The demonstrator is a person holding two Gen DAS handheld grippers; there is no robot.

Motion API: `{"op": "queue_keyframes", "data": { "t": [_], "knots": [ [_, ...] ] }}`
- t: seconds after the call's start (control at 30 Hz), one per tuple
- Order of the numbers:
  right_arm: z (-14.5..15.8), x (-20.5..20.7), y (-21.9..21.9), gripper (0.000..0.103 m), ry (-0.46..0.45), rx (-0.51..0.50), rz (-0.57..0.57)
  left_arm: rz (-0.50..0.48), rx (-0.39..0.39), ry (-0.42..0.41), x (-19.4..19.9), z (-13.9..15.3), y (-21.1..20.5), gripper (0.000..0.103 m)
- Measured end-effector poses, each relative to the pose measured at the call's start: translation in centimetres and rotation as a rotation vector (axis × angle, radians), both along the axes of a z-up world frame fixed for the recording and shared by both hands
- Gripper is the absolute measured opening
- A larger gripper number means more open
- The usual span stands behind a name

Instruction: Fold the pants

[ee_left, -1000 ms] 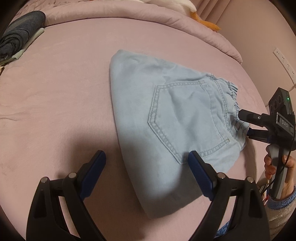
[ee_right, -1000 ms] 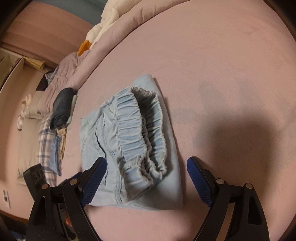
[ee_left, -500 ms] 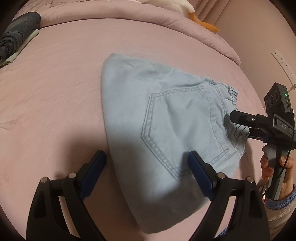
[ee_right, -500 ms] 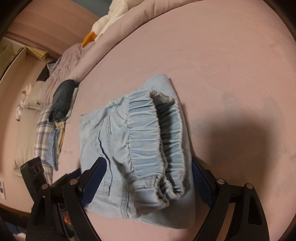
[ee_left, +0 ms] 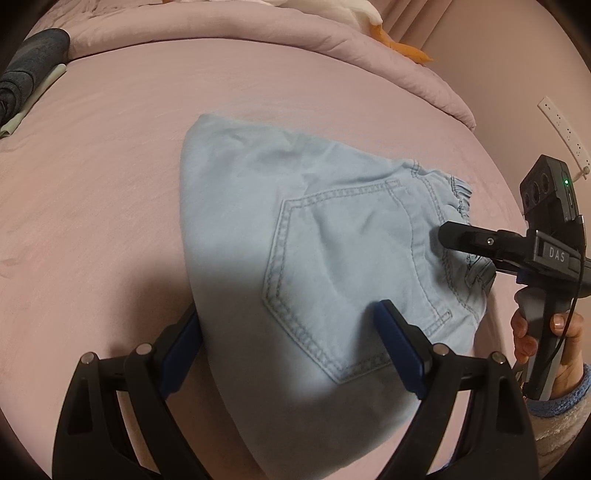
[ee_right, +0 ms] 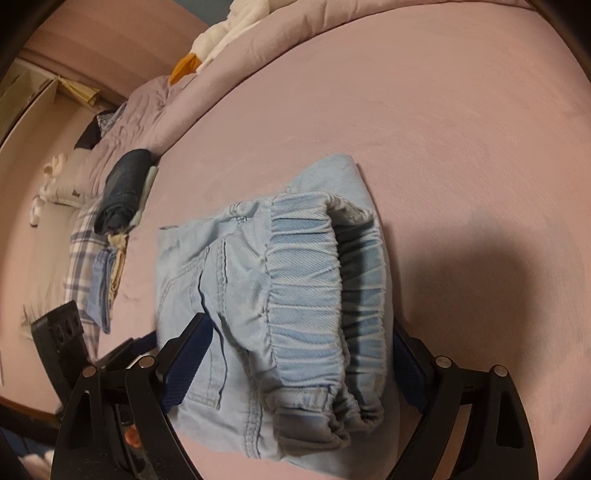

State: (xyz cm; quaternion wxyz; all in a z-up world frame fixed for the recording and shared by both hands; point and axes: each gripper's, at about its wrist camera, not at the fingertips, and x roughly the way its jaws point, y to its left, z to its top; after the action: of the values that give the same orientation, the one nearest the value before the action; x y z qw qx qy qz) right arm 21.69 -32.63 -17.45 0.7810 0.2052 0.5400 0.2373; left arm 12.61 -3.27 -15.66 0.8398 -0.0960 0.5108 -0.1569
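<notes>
On the pink bed (ee_left: 110,155) the light-blue pants (ee_left: 332,266) lie folded small, both the left hand-held gripper (ee_left: 291,350) and right hand-held gripper (ee_right: 295,365) open astride them, seemingly unpinched; next, probably, a final squaring or lift.

Folded pants (ee_left: 314,266) lie on the bed (ee_left: 110,184), pocket side up, waistband (ee_right: 314,288) at the right gripper's (ee_right: 299,365) end. Left gripper (ee_left: 288,350) straddles the near fold, right gripper straddles the waistband. Rolled comforter (ee_left: 258,29) along the far edge; stack of clothes (ee_right: 122,192) far left.
</notes>
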Motion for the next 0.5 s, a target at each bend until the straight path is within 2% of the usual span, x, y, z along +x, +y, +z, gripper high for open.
{"op": "queue_keyframes", "data": {
  "t": [0.5],
  "knots": [
    [0.06,0.46,1.01,0.092,-0.042,-0.049,0.025,0.000,-0.010,-0.001,1.00,0.11,-0.50,0.090]
  ]
}}
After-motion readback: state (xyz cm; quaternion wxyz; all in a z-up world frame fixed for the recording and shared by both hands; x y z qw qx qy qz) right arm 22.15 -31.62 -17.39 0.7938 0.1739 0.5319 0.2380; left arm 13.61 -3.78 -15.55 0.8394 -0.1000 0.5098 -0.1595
